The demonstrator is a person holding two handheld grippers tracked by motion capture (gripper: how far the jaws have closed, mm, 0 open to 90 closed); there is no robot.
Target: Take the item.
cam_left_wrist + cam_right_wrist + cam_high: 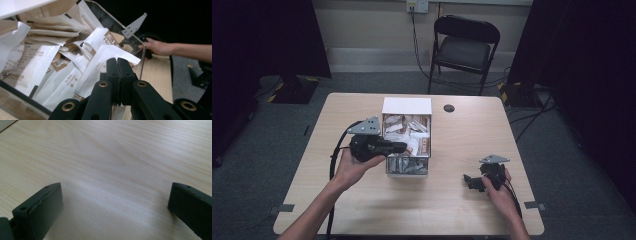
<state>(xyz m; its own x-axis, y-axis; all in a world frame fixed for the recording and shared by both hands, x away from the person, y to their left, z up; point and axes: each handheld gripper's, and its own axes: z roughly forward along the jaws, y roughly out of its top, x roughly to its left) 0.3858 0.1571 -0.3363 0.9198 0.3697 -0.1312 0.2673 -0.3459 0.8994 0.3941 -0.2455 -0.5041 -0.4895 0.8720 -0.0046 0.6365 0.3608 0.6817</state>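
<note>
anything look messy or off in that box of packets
Nothing is spilled or damaged. The packets lie jumbled at all angles inside the clear box rather than stacked, and the left gripper is shut among them.

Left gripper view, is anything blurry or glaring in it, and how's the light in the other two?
Left gripper view: the jaws are soft, the white packets sharper, the background black. High view: dim, dark at the edges, light pooled on the table. Right gripper view: a pale sheen across the wood, jaws blurred.
</note>
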